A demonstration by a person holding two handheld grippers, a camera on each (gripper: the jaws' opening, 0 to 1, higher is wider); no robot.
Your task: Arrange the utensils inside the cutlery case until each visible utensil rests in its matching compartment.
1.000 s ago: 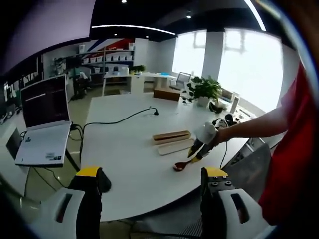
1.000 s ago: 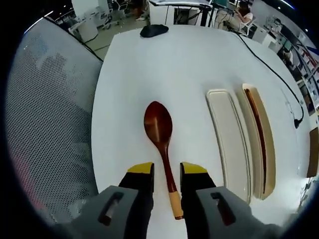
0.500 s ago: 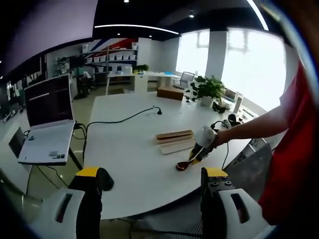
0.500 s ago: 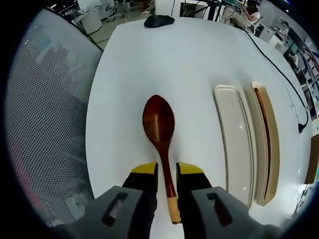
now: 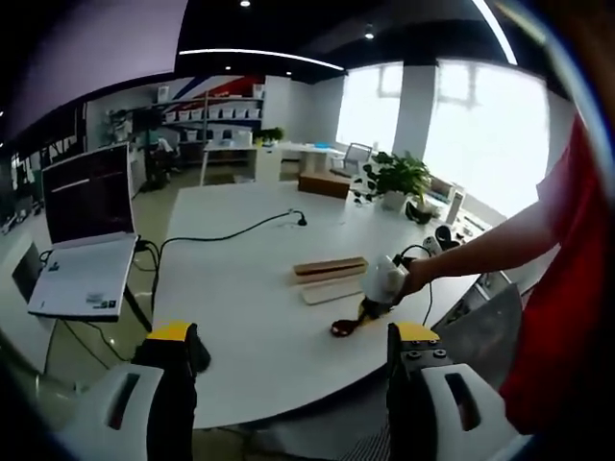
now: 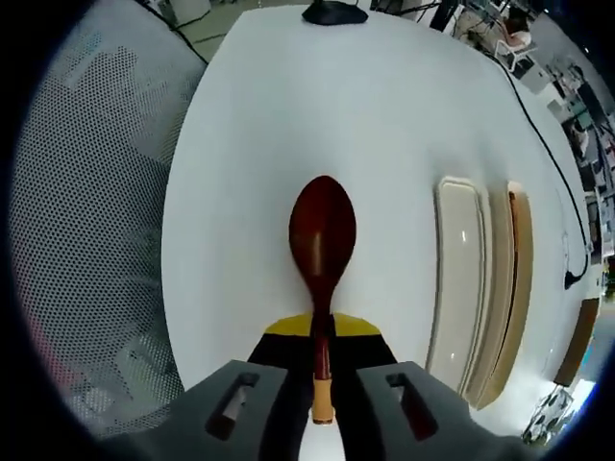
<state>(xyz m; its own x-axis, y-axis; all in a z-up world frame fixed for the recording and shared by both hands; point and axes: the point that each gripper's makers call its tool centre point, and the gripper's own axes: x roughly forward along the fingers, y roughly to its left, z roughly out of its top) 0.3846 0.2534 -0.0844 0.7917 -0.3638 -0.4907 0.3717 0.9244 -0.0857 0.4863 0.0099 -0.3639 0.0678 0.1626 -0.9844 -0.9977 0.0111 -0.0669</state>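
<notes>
Dark red wooden spoon (image 6: 322, 248) gripped by its handle in closed right gripper (image 6: 322, 331) jaws, beside long white tray (image 6: 456, 279) on white desk (image 6: 250, 125), left gripper (image 5: 288, 338) jaws held open.

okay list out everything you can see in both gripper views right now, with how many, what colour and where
spoon: one, dark reddish brown with a pale handle end, over the white table, handle between the right gripper's jaws
case tray: one, cream, on the table beside the spoon
case lid: one, tan wood, alongside the cream tray
table: one, white, round-edged
cable: one, black, running across the table
laptop: one, white with dark screen, on a stand beside the table
plant: one, green, at the table's far edge
mesh chair: one, grey, next to the table
left gripper: open, held above the table edge
right gripper: shut on the spoon handle
</notes>
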